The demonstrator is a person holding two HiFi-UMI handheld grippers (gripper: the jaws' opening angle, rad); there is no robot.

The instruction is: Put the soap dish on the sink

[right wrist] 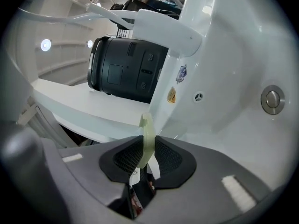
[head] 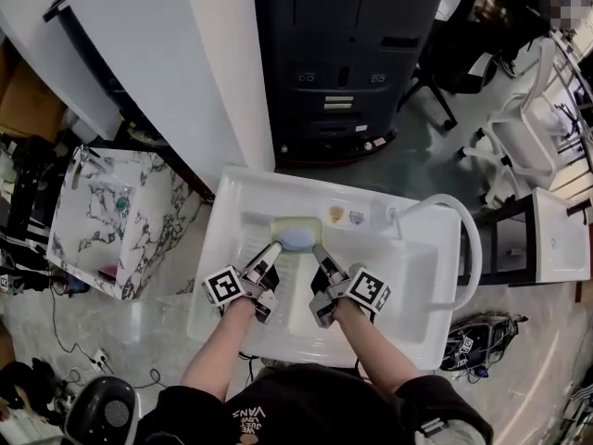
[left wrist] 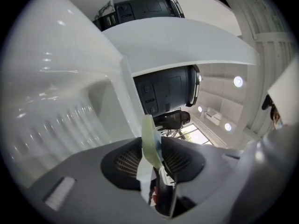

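Note:
A pale green soap dish (head: pixel 296 235) with a bluish bar in it hangs over the back of the white sink (head: pixel 215 276), near two small stickers (head: pixel 345 215). My left gripper (head: pixel 275 248) is shut on the dish's left rim. My right gripper (head: pixel 318 250) is shut on its right rim. In the left gripper view the thin green edge of the soap dish (left wrist: pixel 150 141) is pinched between the dark pads of the left gripper (left wrist: pixel 152 160). In the right gripper view the same soap dish's (right wrist: pixel 148 136) edge stands upright between the right gripper's (right wrist: pixel 147 157) pads, with the sink wall (right wrist: pixel 224 55) behind.
A white curved faucet pipe (head: pixel 471 244) arches over the sink's right side. The basin drain (right wrist: pixel 272 99) shows at the right. A black machine (head: pixel 343 63) stands behind the sink, a marble-patterned cabinet (head: pixel 111 216) to the left, white chair (head: pixel 523 142) and stand (head: pixel 561 235) to the right.

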